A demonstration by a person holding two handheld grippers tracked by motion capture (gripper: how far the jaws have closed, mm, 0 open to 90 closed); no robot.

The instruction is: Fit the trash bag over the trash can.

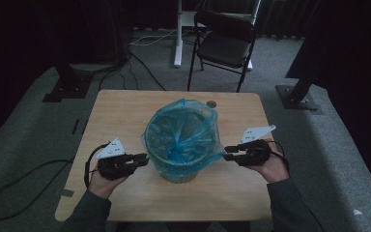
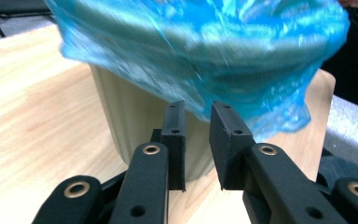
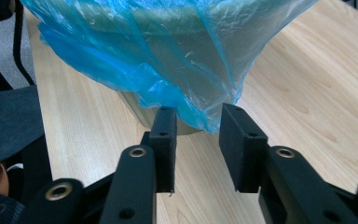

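A small round beige waste bin (image 1: 178, 173) stands near the middle of the light wooden table (image 1: 125, 108), slightly toward the person's edge. A thin, translucent blue plastic bag liner (image 1: 183, 135) sits inside it, its mouth folded out over the rim and hanging down the outer wall in loose, crinkled folds. The left gripper (image 1: 142, 158) is held level at the bin's left side, its tips just beside the hanging plastic; in the left gripper view (image 2: 196, 122) the jaws stand narrowly parted, with the lower hem of the liner just above and beyond them and no plastic pinched between the pads. The right gripper (image 1: 228, 152) is held level at the bin's right side, tips close to the overhanging edge of the liner. In the right gripper view (image 3: 196, 125) its jaws are parted somewhat wider, a drooping point of blue plastic hanging just at the gap without being clamped. A black folding chair (image 1: 224, 41) stands on the grey carpet beyond the table.
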